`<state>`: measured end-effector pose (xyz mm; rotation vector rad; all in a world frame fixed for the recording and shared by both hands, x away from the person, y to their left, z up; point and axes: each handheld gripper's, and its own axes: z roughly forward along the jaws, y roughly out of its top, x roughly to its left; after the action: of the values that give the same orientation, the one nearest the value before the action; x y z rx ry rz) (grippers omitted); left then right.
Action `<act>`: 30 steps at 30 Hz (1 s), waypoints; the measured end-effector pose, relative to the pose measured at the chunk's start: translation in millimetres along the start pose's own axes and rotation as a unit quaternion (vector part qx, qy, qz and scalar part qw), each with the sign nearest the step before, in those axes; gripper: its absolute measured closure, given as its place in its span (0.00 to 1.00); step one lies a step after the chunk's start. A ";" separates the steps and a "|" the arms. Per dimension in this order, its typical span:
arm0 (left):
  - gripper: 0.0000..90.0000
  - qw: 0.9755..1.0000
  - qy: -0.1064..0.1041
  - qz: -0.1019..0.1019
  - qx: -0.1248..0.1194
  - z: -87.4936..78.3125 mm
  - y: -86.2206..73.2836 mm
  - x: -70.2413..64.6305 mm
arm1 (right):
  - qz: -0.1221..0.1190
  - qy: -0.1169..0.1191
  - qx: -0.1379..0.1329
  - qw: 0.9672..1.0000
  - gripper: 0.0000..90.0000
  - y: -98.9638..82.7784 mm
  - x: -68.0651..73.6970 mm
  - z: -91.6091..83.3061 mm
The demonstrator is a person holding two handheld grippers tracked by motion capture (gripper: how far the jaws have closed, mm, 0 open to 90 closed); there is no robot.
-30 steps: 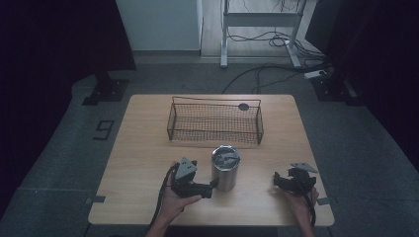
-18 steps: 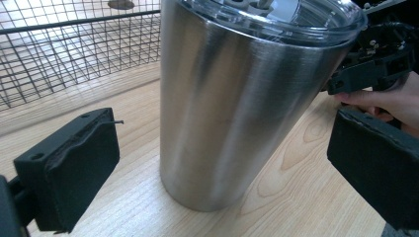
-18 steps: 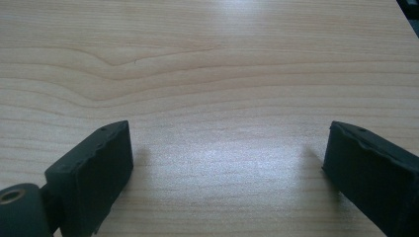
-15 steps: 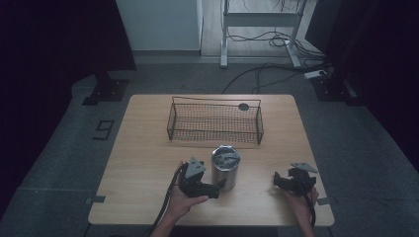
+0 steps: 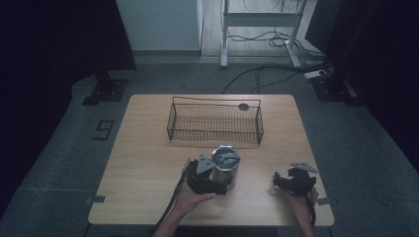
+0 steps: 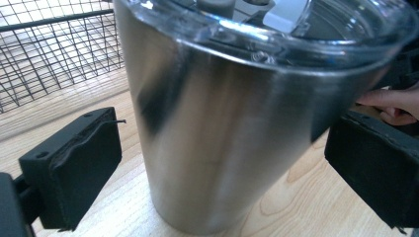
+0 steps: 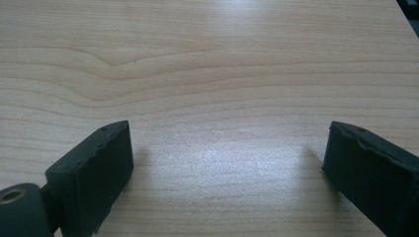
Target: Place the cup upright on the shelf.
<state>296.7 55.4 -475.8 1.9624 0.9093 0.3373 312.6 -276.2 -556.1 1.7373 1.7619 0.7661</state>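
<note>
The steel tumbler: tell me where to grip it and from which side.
Grip the steel tumbler around its smooth body, below the clear lid, coming level from the near left, where the left claw is open either side of it. It stands upright and tapers downward, so clamp high.

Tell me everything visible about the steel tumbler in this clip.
The steel tumbler is brushed metal, tapering toward its base, with a clear plastic lid on top. It stands upright on the wooden table, just in front of the wire basket. The left gripper has its open jaws on either side of it, not touching yet.
</note>
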 end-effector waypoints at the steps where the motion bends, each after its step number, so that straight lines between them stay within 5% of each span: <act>1: 0.01 1.000 0.001 0.001 0.001 1.1 0.6 0.1 | 0.000 0.000 0.000 1.000 0.05 0.0 0.0 0.0; 30: 0.01 0.999 0.007 0.027 -0.016 33.0 12.7 -2.2 | 0.000 0.000 0.000 1.000 0.06 0.0 0.0 0.0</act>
<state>319.4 29.1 -482.9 1.9607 0.8558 0.3962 312.6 -276.2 -556.0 1.7367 1.7625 0.7666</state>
